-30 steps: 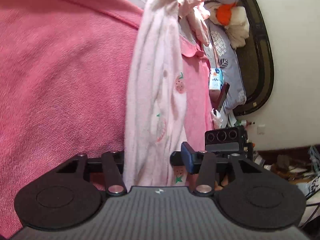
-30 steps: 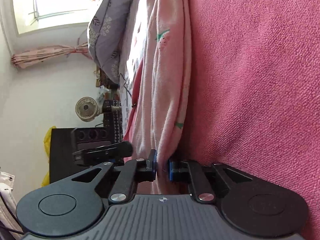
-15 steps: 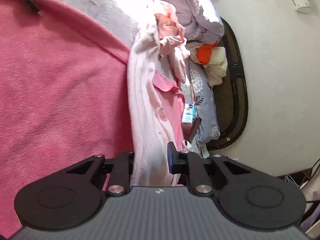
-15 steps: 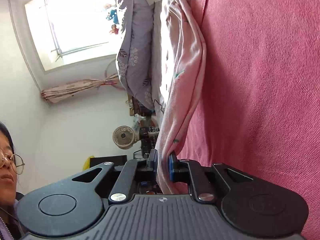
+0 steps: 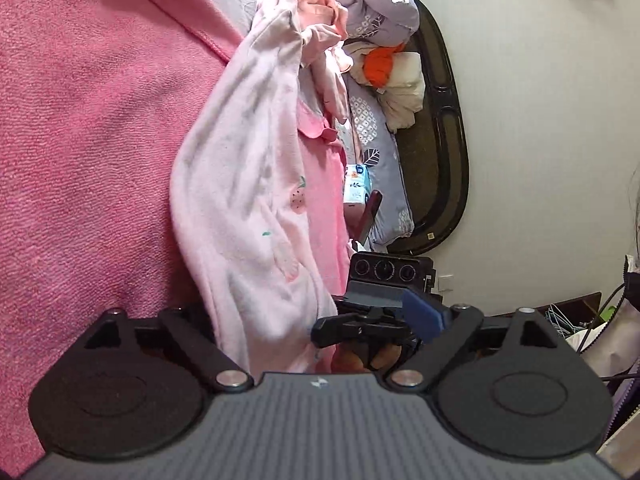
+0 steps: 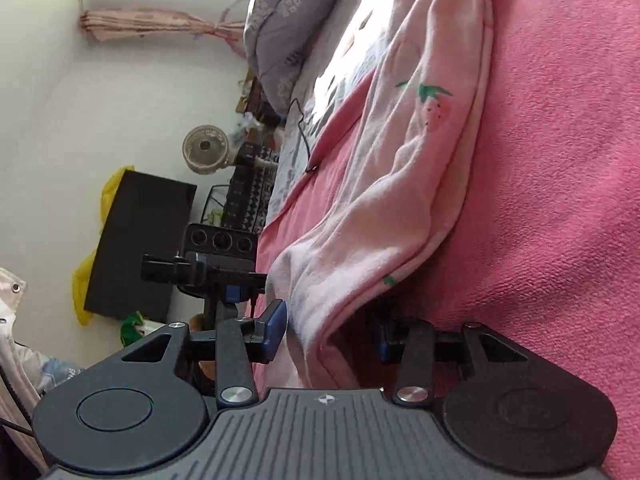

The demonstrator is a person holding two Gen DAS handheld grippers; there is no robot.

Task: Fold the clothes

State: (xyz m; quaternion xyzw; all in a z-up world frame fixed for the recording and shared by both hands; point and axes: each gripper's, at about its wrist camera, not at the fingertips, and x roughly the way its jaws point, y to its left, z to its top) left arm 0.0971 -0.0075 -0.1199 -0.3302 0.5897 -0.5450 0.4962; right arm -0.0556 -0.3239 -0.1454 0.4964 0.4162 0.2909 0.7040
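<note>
pink strawberry-print garment lies loose between both just-opened grippers, left gripper wide, right gripper partway; each should back out toward six o'clock without snagging.

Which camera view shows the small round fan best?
The right wrist view. There the fan stands in plain sight by the far wall, left of the bed, its round grille facing the camera. The left wrist view does not show it at all: it looks the other way, toward a headboard and a pile of bedding.
</note>
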